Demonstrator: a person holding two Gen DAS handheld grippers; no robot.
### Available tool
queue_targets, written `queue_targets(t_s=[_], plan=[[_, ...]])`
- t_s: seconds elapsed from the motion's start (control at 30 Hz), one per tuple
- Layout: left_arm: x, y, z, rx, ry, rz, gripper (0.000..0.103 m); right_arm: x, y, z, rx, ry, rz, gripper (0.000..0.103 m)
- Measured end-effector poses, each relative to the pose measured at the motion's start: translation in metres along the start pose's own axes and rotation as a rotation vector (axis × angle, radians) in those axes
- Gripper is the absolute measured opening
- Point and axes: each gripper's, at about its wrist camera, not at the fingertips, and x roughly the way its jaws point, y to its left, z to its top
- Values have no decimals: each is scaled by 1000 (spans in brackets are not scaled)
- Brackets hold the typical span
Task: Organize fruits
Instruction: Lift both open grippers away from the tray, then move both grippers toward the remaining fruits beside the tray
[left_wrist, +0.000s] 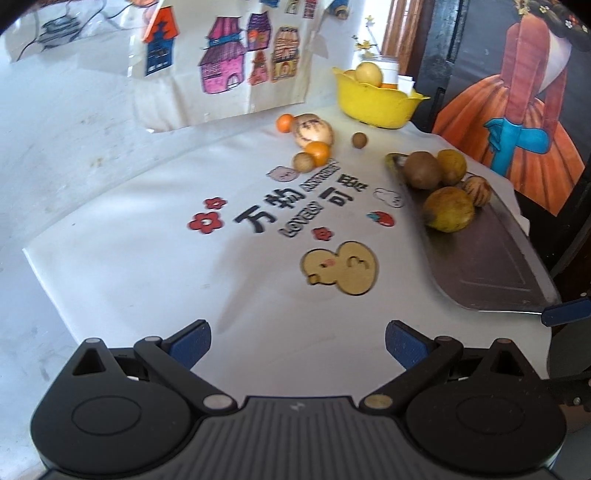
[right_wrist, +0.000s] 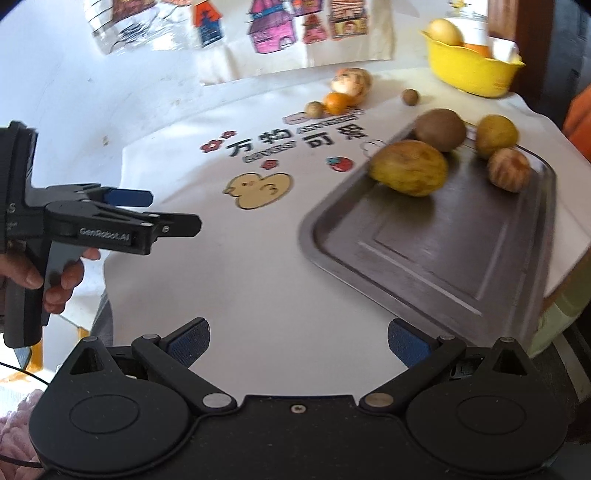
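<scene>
A metal tray (right_wrist: 461, 258) lies on the right of the white mat and holds a large yellow fruit (right_wrist: 408, 167), a brown kiwi (right_wrist: 439, 129), a smaller yellow fruit (right_wrist: 495, 134) and a striped fruit (right_wrist: 509, 170). The tray also shows in the left wrist view (left_wrist: 487, 266). Loose on the mat farther back lie a striped melon (left_wrist: 314, 129), two oranges (left_wrist: 317, 152), and two small brown fruits (left_wrist: 303, 161). My left gripper (left_wrist: 297, 345) is open and empty above the mat's near edge. My right gripper (right_wrist: 298, 341) is open and empty, just left of the tray's near corner.
A yellow bowl (left_wrist: 373, 103) with fruit stands at the back right, beside a white jar. A drawing of houses (left_wrist: 236, 62) lies behind the mat. A painted picture (left_wrist: 517, 110) leans at the far right. The left gripper shows from the side in the right wrist view (right_wrist: 147, 210).
</scene>
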Motion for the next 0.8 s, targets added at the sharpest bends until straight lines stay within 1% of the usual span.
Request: queue_targets(t_s=[0.2,0.4,0.63,0.8], plan=[[1,15,4,-18,-5,28,102,9,14,13,-40,4,38,102],[7,26,13,-28,-9,48,102,18,15,26,-58,0,65,102],[16,34,23,-29,-25,64,102,23,1,43,-63,-9,68,102],[25,35,32,12,-42,73,102,19,-16,66,-45,-45,53,102]])
